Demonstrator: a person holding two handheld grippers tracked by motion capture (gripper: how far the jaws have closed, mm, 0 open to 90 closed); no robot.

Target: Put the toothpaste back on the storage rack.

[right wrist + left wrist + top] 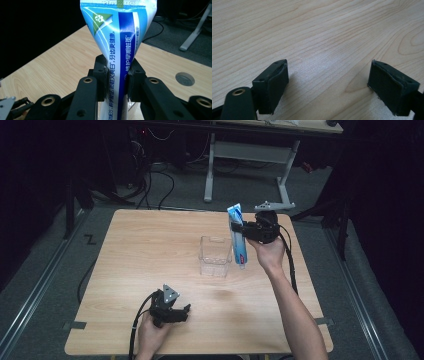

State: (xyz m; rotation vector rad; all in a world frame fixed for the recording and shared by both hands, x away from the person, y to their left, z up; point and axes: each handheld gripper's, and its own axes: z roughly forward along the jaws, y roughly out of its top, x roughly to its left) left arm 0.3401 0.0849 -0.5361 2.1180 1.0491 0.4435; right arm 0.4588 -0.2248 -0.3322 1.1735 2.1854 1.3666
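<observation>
My right gripper point(243, 228) is shut on a blue and white toothpaste tube point(237, 236), held upright in the air with its flat crimped end up and its lower end hanging just right of a clear plastic container point(215, 256). In the right gripper view the tube point(119, 45) rises between both pads, squeezed at its middle by my right gripper point(117, 80). My left gripper point(186, 312) rests low at the front of the wooden table point(145, 250), its jaws pointing right. In the left gripper view my left gripper point(328, 86) stands open over bare wood.
The clear container stands open-topped near the table's middle. A round grey plug point(185, 78) sits in the tabletop. Behind the table stand a white desk frame point(250, 155) and cables on a grey floor. A cable trails from each gripper.
</observation>
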